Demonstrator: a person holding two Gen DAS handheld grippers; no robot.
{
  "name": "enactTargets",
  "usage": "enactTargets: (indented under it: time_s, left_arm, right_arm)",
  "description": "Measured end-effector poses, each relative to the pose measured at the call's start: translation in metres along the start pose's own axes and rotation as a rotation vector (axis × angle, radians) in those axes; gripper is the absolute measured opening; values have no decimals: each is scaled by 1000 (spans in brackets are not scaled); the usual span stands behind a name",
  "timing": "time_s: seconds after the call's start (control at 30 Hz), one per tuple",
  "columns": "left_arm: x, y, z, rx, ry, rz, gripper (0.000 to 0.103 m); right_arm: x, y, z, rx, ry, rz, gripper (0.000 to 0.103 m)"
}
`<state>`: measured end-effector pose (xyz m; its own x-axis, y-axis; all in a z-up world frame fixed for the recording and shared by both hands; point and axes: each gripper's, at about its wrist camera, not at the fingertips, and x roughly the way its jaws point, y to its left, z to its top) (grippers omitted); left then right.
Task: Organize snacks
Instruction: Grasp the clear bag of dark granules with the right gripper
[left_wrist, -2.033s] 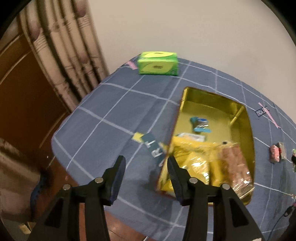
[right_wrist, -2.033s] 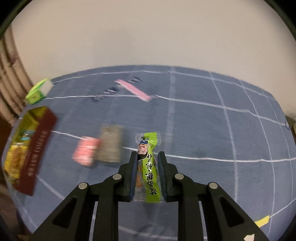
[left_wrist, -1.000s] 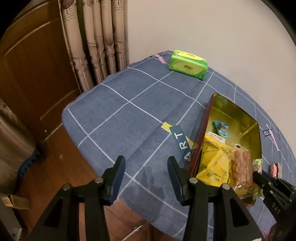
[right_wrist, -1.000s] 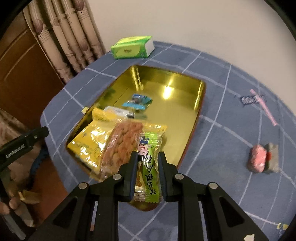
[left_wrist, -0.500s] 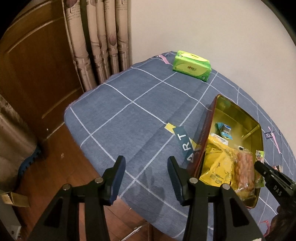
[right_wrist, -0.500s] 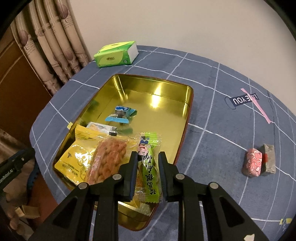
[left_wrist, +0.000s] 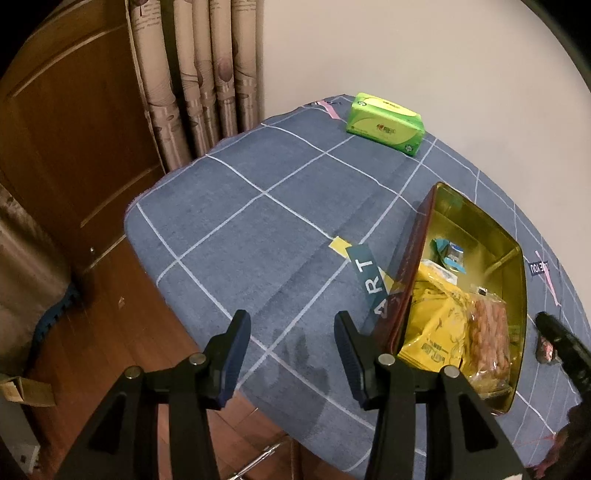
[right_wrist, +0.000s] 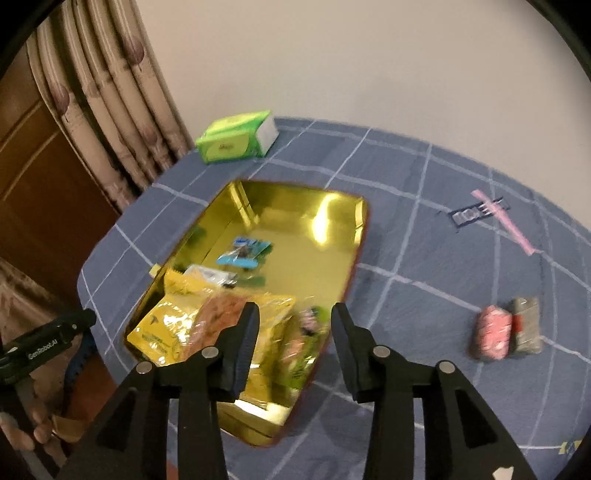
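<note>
A gold tin tray (right_wrist: 354, 236) sits on the blue checked tablecloth. Inside it lie a yellow bag (right_wrist: 166, 328), a clear peanut pack (right_wrist: 221, 310) and small blue wrappers (right_wrist: 243, 251). The green snack bar (right_wrist: 306, 343) lies blurred in the tray's near corner, below my right gripper (right_wrist: 294, 314). That gripper's jaws are opening and no pad touches the bar. My left gripper (left_wrist: 291, 321) hangs open and empty over the table's near corner, left of the tray (left_wrist: 410, 273). The yellow bag (left_wrist: 436, 328) also shows in the left wrist view.
A pink candy (right_wrist: 491, 332) and a grey one (right_wrist: 526, 328) lie side by side on the cloth right of the tray. A green tissue pack (left_wrist: 386, 123) stands at the far edge by the curtains. Wooden floor lies beyond the table's left edge.
My right gripper carried the green snack bar over the tray, then let go of it; its jaws have spread and it has drawn back a little. The left gripper has held still.
</note>
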<state>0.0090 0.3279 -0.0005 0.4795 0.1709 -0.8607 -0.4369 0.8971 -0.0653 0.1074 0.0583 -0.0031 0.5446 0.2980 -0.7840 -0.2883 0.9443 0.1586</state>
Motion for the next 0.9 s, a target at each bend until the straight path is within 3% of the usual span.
enactTargets:
  time_s: [0.23,0.43,0.9]
  left_arm:
    - [-1,-1,-1,7,-4,12,48]
    - [-1,-5,-1,22,-12,16,48]
    - [-2,-11,-3,54,-52,87,48]
  right_arm:
    - [-20,-74,0,58,-28,-132,39]
    - [-23,-148,-17,136,0,-259,39]
    - [7,-195,-41,161,43,-275,39]
